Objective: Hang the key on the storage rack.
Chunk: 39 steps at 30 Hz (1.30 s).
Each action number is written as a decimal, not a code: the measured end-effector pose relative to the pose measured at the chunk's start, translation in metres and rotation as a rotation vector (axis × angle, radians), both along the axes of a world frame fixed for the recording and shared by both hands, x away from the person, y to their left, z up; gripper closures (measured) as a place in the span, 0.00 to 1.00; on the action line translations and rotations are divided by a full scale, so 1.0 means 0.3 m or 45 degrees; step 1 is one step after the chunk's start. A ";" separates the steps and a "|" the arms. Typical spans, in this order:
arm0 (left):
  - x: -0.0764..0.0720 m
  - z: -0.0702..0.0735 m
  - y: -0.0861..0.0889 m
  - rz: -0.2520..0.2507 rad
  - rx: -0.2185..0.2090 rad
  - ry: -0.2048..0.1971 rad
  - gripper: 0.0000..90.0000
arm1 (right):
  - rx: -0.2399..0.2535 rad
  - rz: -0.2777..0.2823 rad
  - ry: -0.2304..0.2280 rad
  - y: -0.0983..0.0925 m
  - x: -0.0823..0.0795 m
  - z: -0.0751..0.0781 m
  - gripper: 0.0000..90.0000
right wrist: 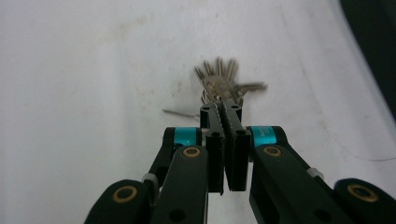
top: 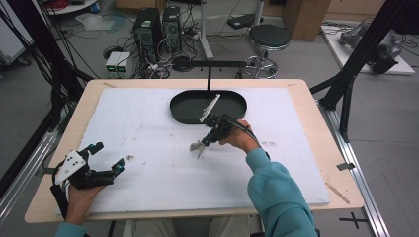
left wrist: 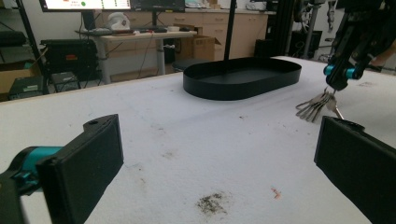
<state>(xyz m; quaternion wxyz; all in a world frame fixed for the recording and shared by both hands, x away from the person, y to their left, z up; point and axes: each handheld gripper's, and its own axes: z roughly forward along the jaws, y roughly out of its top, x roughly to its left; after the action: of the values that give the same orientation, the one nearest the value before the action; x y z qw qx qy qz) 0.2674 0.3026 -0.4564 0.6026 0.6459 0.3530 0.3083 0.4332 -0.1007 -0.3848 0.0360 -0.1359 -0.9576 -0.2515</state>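
Two hand-held grippers, right [right wrist: 223, 109] clamped on bunch of keys [right wrist: 223, 81], left [left wrist: 219, 154] jaws apart.

On my feed, the person wears a teal long sleeve [top: 276, 192] on the right arm and a matching teal cuff at the left wrist. The left gripper [top: 106, 158] is black with teal tips and a white three-cornered plate on top. The right gripper [right wrist: 224, 112] has black linkage arms, brass-coloured pivot pins, teal bands and ribbed pads; a black cable trails from it.
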 end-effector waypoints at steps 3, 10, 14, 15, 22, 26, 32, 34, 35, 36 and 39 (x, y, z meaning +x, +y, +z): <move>-0.001 0.000 0.000 -0.001 0.000 0.001 0.02 | 0.067 -0.023 -0.003 -0.013 0.004 0.035 0.99; 0.000 0.000 0.001 -0.002 0.001 0.001 0.02 | 0.186 -0.102 -0.045 -0.062 0.011 0.107 0.99; 0.000 0.000 0.000 -0.002 -0.001 -0.002 0.02 | 0.247 -0.143 -0.076 -0.091 0.024 0.163 0.99; 0.000 0.000 0.000 -0.002 -0.001 -0.002 0.02 | 0.253 -0.153 -0.096 -0.097 0.027 0.180 0.99; 0.000 0.000 0.000 -0.001 -0.001 -0.002 0.02 | 0.352 -0.273 -0.157 -0.148 0.062 0.289 0.99; 0.001 0.000 0.000 -0.003 0.003 0.001 0.02 | 0.388 -0.334 -0.199 -0.170 0.090 0.340 0.99; 0.002 0.000 -0.002 -0.004 0.007 0.002 0.02 | 0.436 -0.422 -0.236 -0.197 0.137 0.392 0.99; 0.002 0.000 -0.001 -0.005 0.007 0.002 0.02 | 0.436 -0.451 -0.244 -0.202 0.152 0.405 0.99; 0.002 0.001 -0.001 -0.005 0.009 0.003 0.02 | 0.426 -0.453 -0.246 -0.204 0.163 0.412 0.99; 0.002 0.000 -0.001 -0.005 0.007 0.003 0.02 | 0.425 -0.458 -0.276 -0.204 0.168 0.419 0.99; 0.002 0.000 -0.001 -0.005 0.008 0.002 0.02 | 0.444 -0.488 -0.285 -0.207 0.187 0.437 0.99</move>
<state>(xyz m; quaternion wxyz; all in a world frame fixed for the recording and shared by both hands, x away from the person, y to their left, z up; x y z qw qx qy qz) 0.2681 0.3022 -0.4563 0.6009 0.6486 0.3515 0.3077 0.4894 -0.1627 -0.2539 -0.0954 -0.2778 -0.8547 -0.4281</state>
